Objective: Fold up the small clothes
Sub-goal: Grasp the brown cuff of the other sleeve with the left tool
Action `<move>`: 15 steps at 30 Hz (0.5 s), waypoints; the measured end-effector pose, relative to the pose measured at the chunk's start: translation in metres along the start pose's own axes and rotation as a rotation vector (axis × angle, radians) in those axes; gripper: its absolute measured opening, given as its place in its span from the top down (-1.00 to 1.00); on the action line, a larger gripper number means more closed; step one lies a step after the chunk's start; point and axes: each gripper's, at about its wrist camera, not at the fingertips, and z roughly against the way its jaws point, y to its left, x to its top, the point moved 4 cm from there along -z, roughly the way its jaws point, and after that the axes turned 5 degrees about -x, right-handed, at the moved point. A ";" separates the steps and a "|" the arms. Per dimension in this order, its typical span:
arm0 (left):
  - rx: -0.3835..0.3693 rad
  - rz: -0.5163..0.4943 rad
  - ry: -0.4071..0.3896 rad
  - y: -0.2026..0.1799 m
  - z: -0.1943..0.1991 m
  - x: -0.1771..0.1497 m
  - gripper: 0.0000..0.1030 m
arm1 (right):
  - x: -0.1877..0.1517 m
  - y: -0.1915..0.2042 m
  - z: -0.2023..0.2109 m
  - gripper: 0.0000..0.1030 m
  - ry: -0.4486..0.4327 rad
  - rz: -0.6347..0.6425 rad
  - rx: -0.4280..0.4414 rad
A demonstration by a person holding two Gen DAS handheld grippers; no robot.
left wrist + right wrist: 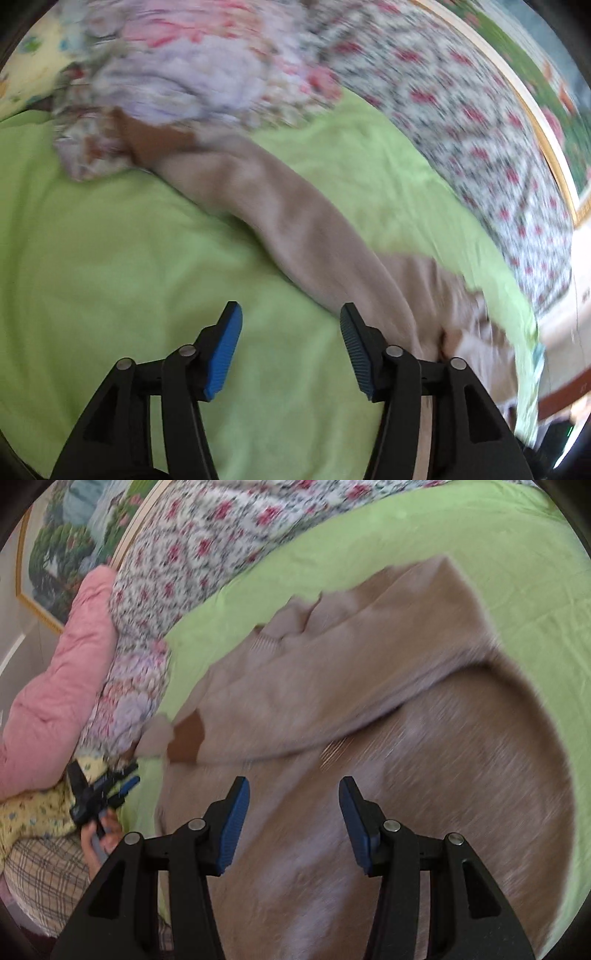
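Observation:
A small beige garment [369, 686] with a brown patch [186, 740] lies on a lime green sheet [535, 590]. One long beige part [288, 221] of it runs diagonally across the sheet [110, 258] in the left wrist view. My left gripper [291, 350] is open and empty, over bare sheet just left of the beige cloth. My right gripper [294, 819] is open and empty, right above the garment's body. The left gripper [122, 790] also shows at the left edge of the right wrist view, beside the garment. Both views are motion-blurred.
A floral quilt [461, 122] lies beyond the sheet. A lilac patterned bundle [177, 74] sits at the garment's far end. A pink pillow [62, 686], yellow printed cloth [33, 812] and plaid cloth [40, 878] lie at left. A framed picture [55, 554] hangs behind.

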 end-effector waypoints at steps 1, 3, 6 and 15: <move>0.005 0.027 -0.008 0.009 0.000 0.008 -0.14 | -0.004 0.003 -0.001 0.00 0.007 0.002 0.006; 0.004 0.083 -0.024 0.026 -0.001 0.026 -0.14 | -0.009 0.009 -0.005 0.00 0.022 0.006 0.013; 0.004 0.167 -0.057 0.050 -0.001 0.052 -0.14 | -0.015 0.018 -0.007 0.00 0.035 0.018 0.020; 0.003 0.378 -0.133 0.102 -0.006 0.115 -0.26 | -0.027 0.023 -0.024 0.00 0.080 0.034 0.008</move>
